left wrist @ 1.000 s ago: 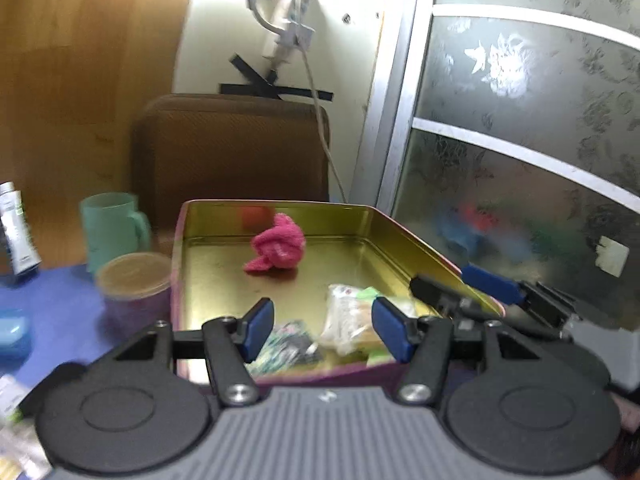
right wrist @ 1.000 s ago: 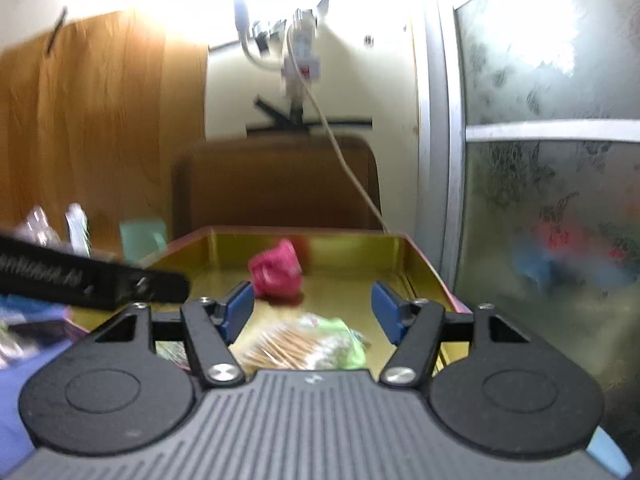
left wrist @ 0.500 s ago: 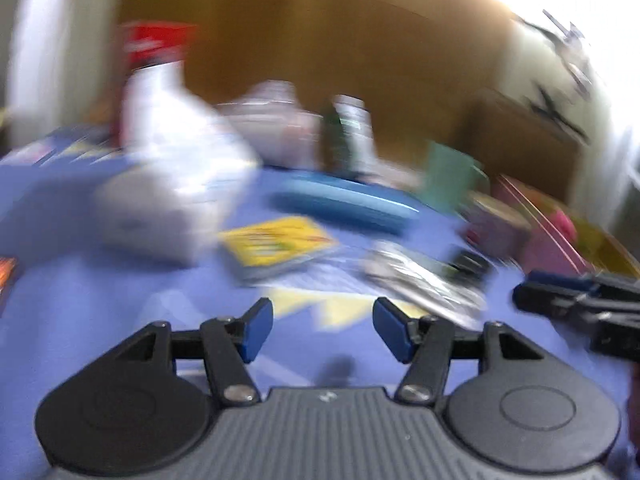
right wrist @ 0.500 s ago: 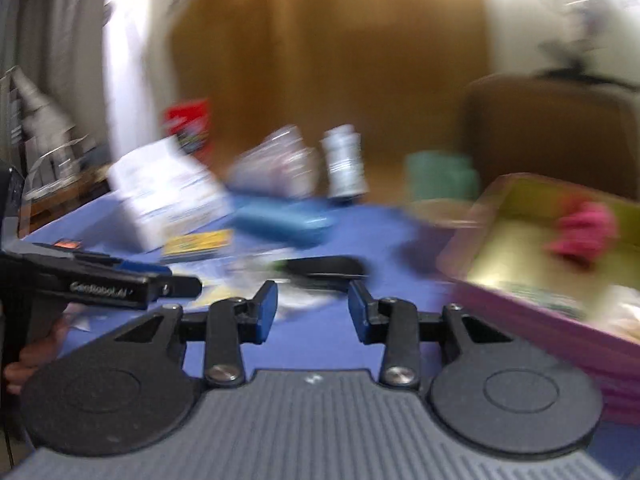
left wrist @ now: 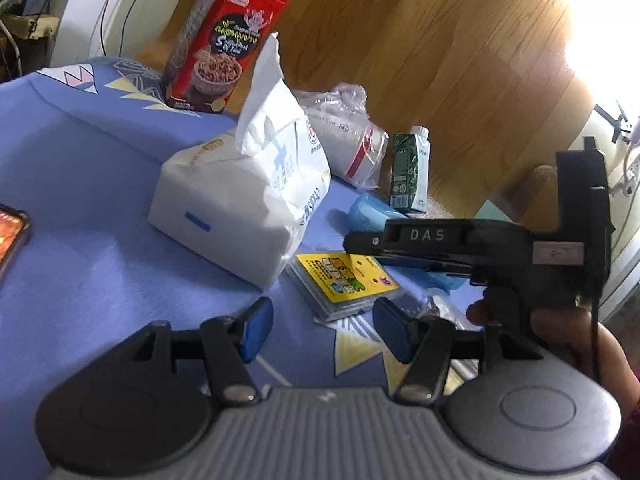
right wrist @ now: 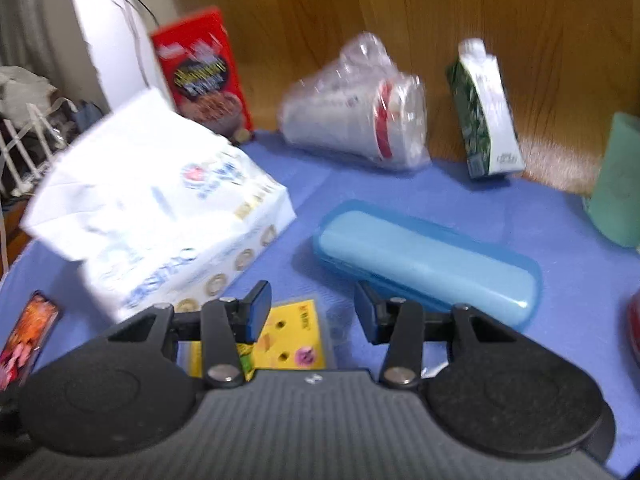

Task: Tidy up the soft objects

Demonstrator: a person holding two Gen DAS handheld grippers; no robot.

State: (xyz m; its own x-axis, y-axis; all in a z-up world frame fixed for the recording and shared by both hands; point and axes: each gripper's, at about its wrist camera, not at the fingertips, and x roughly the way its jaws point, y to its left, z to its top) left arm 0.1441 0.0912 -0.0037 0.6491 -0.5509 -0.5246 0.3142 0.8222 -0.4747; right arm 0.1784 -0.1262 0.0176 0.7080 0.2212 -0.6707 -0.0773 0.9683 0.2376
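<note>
A white soft tissue pack (left wrist: 240, 204) lies on the blue cloth, with a sheet sticking up; it also shows in the right wrist view (right wrist: 156, 204). A yellow flat packet (left wrist: 344, 280) lies just right of it and shows under my right gripper (right wrist: 288, 340). My left gripper (left wrist: 322, 334) is open and empty, low over the cloth before the pack and packet. My right gripper (right wrist: 312, 314) is open and empty above the yellow packet; its black body (left wrist: 480, 246) crosses the left wrist view at right.
A red cereal box (left wrist: 224, 40), a bagged stack of paper cups (right wrist: 356, 120), a green drink carton (right wrist: 484, 112), a blue plastic case (right wrist: 428, 264) and a teal cup (right wrist: 618, 184) stand toward the wooden wall. A phone (right wrist: 26, 336) lies at the left edge.
Both grippers swung left, away from the gold tin with the pink cloth, to the tissue pack and yellow packet. Both stayed open and empty.
</note>
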